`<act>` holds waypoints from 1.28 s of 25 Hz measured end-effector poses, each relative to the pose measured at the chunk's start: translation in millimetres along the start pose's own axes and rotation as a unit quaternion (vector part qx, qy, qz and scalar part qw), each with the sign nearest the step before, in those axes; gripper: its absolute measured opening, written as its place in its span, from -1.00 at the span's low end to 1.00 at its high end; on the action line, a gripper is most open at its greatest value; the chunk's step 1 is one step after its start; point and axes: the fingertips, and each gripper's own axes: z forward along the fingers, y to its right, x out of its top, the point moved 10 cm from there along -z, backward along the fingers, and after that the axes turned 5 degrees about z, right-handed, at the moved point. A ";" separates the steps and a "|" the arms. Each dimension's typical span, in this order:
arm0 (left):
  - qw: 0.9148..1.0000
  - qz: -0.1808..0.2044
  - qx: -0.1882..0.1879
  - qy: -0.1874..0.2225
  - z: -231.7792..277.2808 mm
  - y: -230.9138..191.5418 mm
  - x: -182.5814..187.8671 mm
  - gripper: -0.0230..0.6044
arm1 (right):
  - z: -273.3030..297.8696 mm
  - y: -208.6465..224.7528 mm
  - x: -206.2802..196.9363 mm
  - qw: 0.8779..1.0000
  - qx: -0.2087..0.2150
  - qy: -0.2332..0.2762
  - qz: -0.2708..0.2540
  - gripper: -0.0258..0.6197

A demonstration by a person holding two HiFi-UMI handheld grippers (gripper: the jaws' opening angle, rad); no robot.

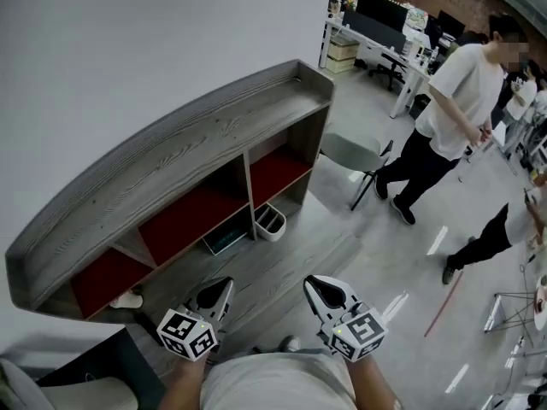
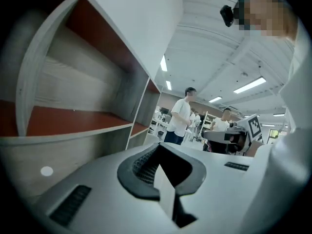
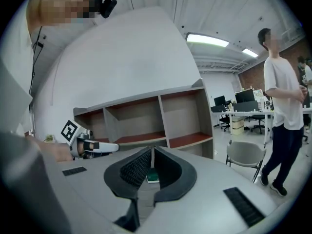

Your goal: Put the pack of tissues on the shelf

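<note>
A grey wooden shelf (image 1: 179, 156) with red back panels stands against the white wall. In its bottom middle compartment lies a flat dark pack with a green edge (image 1: 225, 239), which may be the tissue pack; it also shows far off past the right jaws (image 3: 152, 176). I hold both grippers close to my body, well short of the shelf. My left gripper (image 1: 224, 287) is shut with nothing in it (image 2: 157, 146). My right gripper (image 1: 318, 287) also has its jaws together and empty (image 3: 152, 149). Neither gripper touches the pack.
A small white basket (image 1: 270, 222) stands at the foot of the shelf, and a white object (image 1: 128, 300) lies under its left end. A grey chair (image 1: 355, 154) stands right of the shelf. A person in a white shirt (image 1: 453, 101) stands beyond it, near desks (image 1: 380, 37).
</note>
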 end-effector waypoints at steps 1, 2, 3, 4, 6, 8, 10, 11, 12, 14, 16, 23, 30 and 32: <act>1.000 0.011 0.003 0.006 -2.7 1.6 1.7 -0.88 | 0.5 -1.2 2.4 1.000 0.001 0.002 -0.003 -0.79; 1.000 0.021 0.006 0.010 -5.2 2.9 2.7 -0.88 | 1.1 -2.7 4.5 1.000 0.002 0.004 -0.006 -0.79; 0.999 0.031 0.007 0.014 -7.2 3.8 3.4 -0.88 | 1.7 -4.4 6.3 1.000 0.004 0.006 -0.010 -0.79; 0.999 0.038 0.007 0.017 -8.9 4.6 3.8 -0.88 | 2.3 -6.4 7.9 1.000 0.005 0.008 -0.014 -0.79; 0.999 0.046 0.006 0.022 -11.4 5.1 4.7 -0.87 | 3.0 -10.3 9.6 1.000 0.007 0.010 -0.024 -0.79; 0.998 0.048 0.004 0.031 -13.4 4.7 6.5 -0.87 | 3.8 -13.3 9.5 0.999 0.007 0.010 -0.031 -0.79; 0.998 0.052 0.003 0.041 -15.0 5.0 8.6 -0.87 | 4.0 -16.1 8.5 0.999 0.008 0.010 -0.033 -0.79; 0.998 0.054 0.001 0.042 -15.5 5.5 9.1 -0.87 | 3.7 -17.5 8.0 0.999 0.009 0.011 -0.033 -0.79; 0.998 0.056 0.000 0.042 -15.9 6.1 9.1 -0.87 | 3.2 -18.9 7.4 0.999 0.009 0.011 -0.032 -0.79; 0.997 0.061 -0.003 0.041 -16.3 7.4 8.8 -0.87 | 1.9 -21.1 6.4 0.999 0.010 0.010 -0.033 -0.79; 0.997 0.063 -0.005 0.042 -16.7 8.7 8.7 -0.87 | 0.3 -23.1 6.1 0.999 0.011 0.010 -0.035 -0.79; 0.996 0.080 -0.007 0.041 -17.6 16.3 14.1 -0.87 | -8.8 -27.2 5.2 0.999 0.012 0.008 -0.052 -0.79; 0.994 0.098 -0.009 0.050 -17.4 31.0 26.6 -0.87 | -23.3 -23.9 6.2 0.999 0.006 0.023 -0.048 -0.79; 0.993 0.102 -0.006 0.054 -19.5 35.7 30.3 -0.87 | -26.6 -22.2 6.2 0.999 0.004 0.026 -0.046 -0.79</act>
